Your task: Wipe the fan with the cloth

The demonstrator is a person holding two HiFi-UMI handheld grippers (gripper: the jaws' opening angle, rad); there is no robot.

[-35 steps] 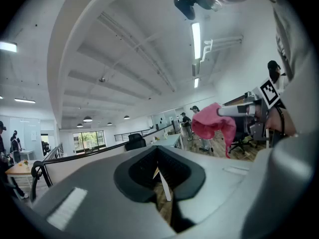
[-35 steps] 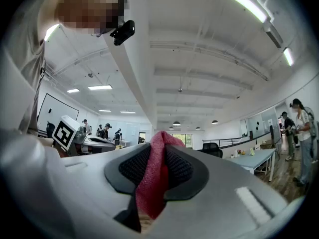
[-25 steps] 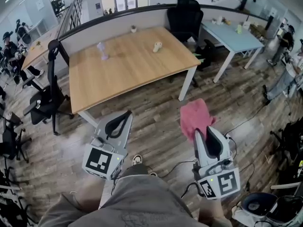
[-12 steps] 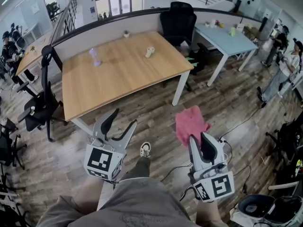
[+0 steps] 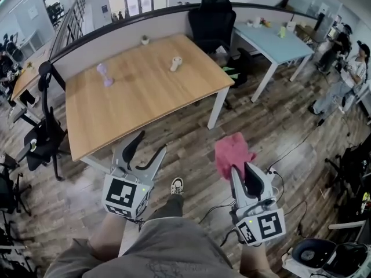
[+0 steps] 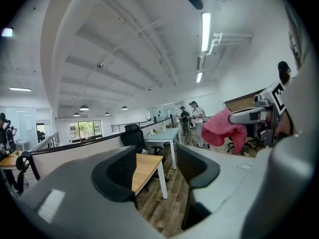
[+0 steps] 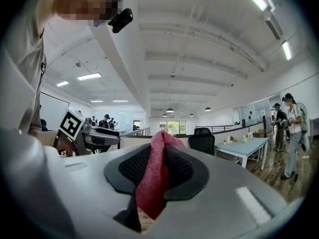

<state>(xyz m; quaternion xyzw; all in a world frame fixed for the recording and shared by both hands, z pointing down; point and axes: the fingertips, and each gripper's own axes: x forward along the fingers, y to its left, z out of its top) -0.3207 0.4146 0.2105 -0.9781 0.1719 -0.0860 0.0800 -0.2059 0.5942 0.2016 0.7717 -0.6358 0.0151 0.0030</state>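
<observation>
At 5 o'clock off the table (image 5: 145, 97), the pink cloth (image 5: 232, 152) is clamped by the right gripper (image 5: 242, 169). Jaws of the left gripper (image 5: 152, 143) have just been opened, with nothing between. The fan (image 5: 105, 74), possibly the purple piece at 11 o'clock, is not yet reached; no wiping is done.

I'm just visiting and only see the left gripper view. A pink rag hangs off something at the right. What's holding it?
Observer: The right hand-held gripper; its own view shows both jaws clamped on that pink cloth.
Operator: Anything on the wooden table?
Observer: Head view shows a purple thing and a cream thing standing on it, too small to name.
Operator: Who carries all this?
Observer: A person on foot; head view shows one shoe on the plank floor.
</observation>
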